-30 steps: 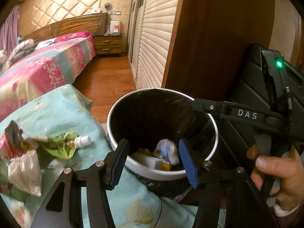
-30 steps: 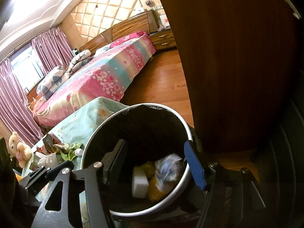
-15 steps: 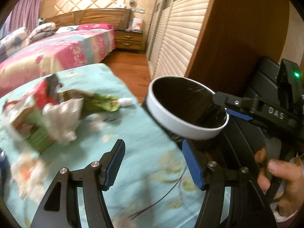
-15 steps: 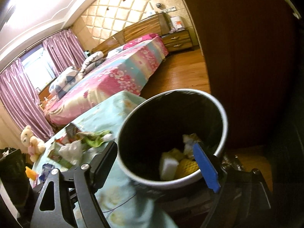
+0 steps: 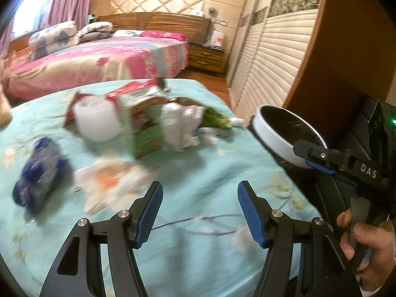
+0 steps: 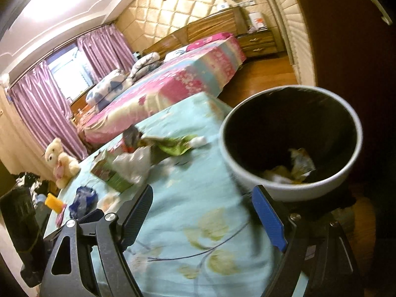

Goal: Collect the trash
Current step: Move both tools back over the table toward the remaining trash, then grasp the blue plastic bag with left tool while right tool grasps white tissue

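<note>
My left gripper (image 5: 200,209) is open and empty above the turquoise cloth (image 5: 198,173). Ahead of it lie a blue wrapper (image 5: 39,167), a crumpled white and orange paper (image 5: 111,180), a white cup (image 5: 95,120), a green and red carton (image 5: 146,126), a white bag (image 5: 179,126) and a green wrapper (image 5: 215,118). The white trash bin (image 5: 279,141) with a black liner stands at the right edge. My right gripper (image 6: 201,214) is open and empty near the bin (image 6: 247,168), which holds trash (image 6: 294,168). The carton (image 6: 111,173) and blue wrapper (image 6: 83,199) show in the right wrist view.
A bed with a pink floral cover (image 5: 99,59) stands behind the cloth-covered surface. A louvred wardrobe (image 5: 272,57) and a brown panel (image 5: 346,49) rise at the right. A teddy bear (image 6: 60,162) and an orange object (image 6: 54,203) sit at the far left. The right gripper's body (image 5: 356,170) is by the bin.
Both grippers have swung left, away from over the bin and toward the trash on the cloth. Both stay open and empty. The views are blurred by motion.
</note>
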`<action>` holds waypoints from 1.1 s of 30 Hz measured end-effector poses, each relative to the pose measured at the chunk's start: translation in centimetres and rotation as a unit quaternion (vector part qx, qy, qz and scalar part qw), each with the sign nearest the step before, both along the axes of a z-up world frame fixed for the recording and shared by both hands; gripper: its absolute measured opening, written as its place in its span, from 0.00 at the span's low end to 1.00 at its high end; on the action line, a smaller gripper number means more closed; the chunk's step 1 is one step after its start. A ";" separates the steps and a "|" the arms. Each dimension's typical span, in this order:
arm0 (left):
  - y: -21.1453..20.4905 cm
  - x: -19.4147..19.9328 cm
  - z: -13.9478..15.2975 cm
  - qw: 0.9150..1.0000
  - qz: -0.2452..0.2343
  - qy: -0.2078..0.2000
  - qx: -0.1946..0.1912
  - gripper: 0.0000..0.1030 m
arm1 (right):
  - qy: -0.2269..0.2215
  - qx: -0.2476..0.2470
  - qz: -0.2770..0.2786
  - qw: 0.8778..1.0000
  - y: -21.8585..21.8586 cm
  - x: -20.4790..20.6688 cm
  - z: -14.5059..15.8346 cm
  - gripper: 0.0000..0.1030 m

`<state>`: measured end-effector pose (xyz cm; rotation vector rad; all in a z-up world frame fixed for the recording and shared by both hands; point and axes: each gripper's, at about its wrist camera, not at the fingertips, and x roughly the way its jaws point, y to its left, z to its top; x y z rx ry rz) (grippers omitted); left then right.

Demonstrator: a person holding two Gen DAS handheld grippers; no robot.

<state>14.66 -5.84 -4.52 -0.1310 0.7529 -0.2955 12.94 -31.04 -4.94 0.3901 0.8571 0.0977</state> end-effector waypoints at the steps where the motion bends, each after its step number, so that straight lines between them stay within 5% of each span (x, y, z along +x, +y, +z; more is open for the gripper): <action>1: 0.2 -0.2 0.0 1.000 0.003 0.001 0.000 0.61 | 0.001 0.001 0.006 1.000 0.6 0.0 -0.1 0.81; 21: 8.5 -3.6 0.1 0.995 0.101 0.011 -0.001 0.61 | 0.004 0.001 0.096 0.995 9.6 1.7 -1.9 0.81; 33: 11.7 -3.3 0.4 0.989 0.148 0.001 0.027 0.62 | 0.011 -0.013 0.112 0.994 11.1 4.2 -2.7 0.81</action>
